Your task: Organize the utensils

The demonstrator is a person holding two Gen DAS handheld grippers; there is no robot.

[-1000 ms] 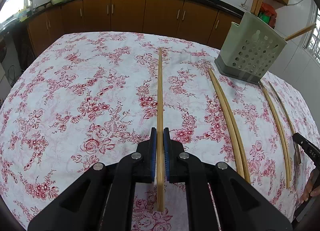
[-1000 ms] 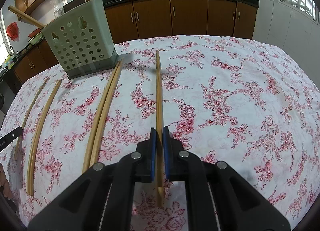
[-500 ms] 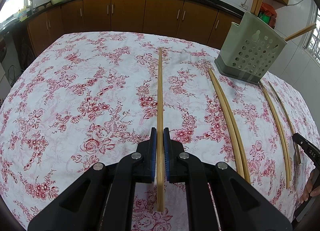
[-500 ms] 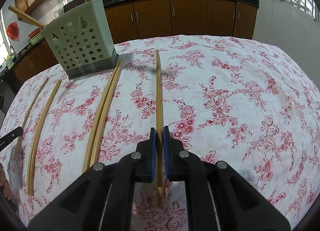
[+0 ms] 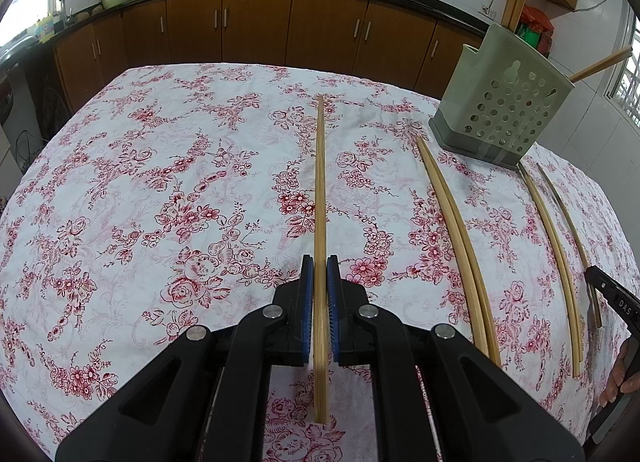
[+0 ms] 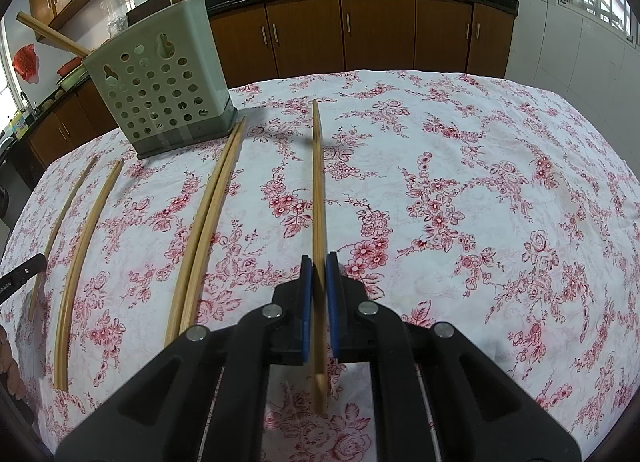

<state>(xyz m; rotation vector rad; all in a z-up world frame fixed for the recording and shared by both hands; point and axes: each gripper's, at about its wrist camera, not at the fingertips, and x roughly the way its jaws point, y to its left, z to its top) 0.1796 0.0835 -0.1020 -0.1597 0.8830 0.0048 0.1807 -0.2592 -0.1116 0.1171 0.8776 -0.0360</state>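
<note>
So, going left to right: a single chopstick (image 5: 320, 222) is pinched in the left gripper (image 5: 320, 274), jaws closed down to almost nothing on the stick, its thick end poking back under the fingers and the rest stretched out over the floral tablecloth (image 5: 160, 190). Just to the right of it, a pair of chopsticks (image 5: 456, 238) is laid side by side on the cloth, touching each other, and further right two more loose sticks (image 5: 552, 238) are seen, well apart from the pair. The green perforated holder (image 5: 504, 114) is parked at the far right of that view, with a few sticks already stood up in it. Over in the right wrist view, the right gripper (image 6: 320, 274) is likewise clamped tight on a chopstick of its own (image 6: 318, 190), with the holder (image 6: 160, 86) up to the left. The step in hand looks like the pick-up, one stick gripped per side and neither delivered yet. Next, each stick would probably need to be lifted, tipped upright and dropped into the holder's open top, without the already-stored sticks being knocked.
</note>
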